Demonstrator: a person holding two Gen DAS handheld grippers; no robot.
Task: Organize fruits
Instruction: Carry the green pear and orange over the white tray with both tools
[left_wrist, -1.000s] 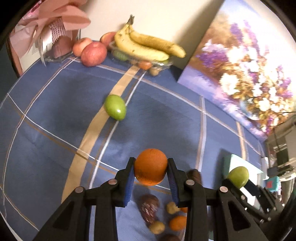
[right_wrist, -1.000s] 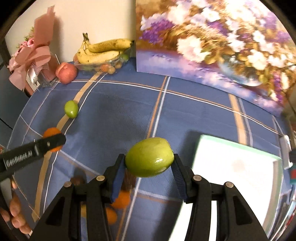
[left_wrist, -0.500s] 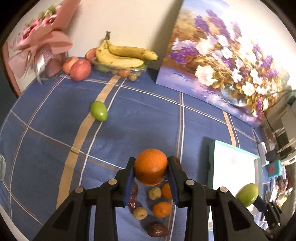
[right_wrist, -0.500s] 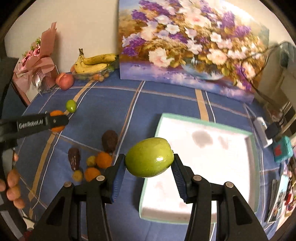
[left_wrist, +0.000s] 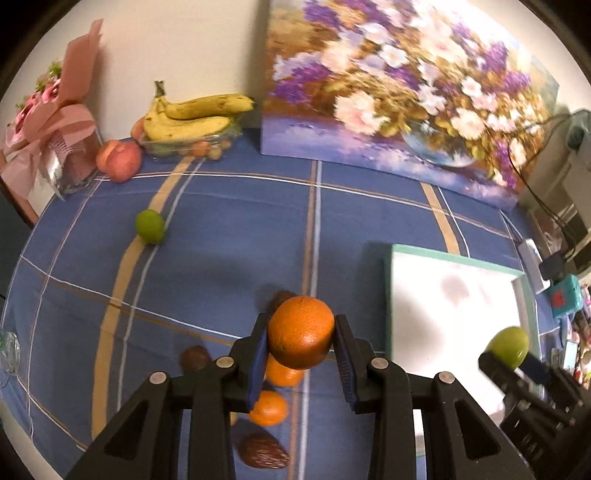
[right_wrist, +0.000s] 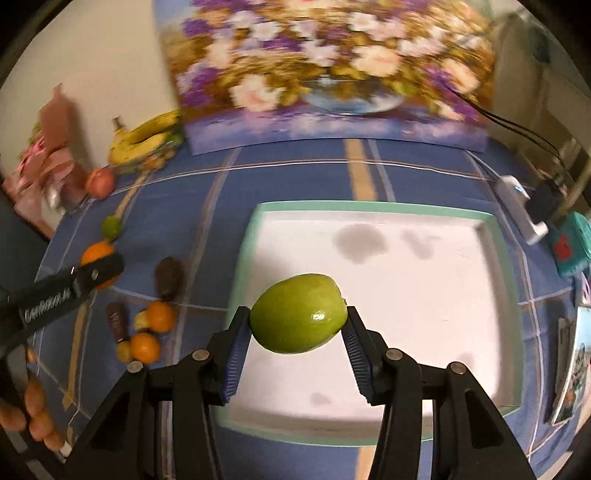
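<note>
My left gripper is shut on an orange, held above a cluster of small oranges and dark brown fruits on the blue cloth. My right gripper is shut on a green fruit, hanging over the near left part of a white tray with a green rim. The same tray lies to the right in the left wrist view, where the right gripper with its green fruit shows at the edge. A second green fruit lies alone on the cloth, far left.
Bananas in a clear box and red apples stand at the back left beside a pink bouquet. A flower painting leans on the wall. Cables and small devices lie right of the tray. A hand shows lower left.
Both grippers have swung to the right with their fruits. The tray has come into view under the right gripper, and the fruit cluster now lies beneath the left one.
</note>
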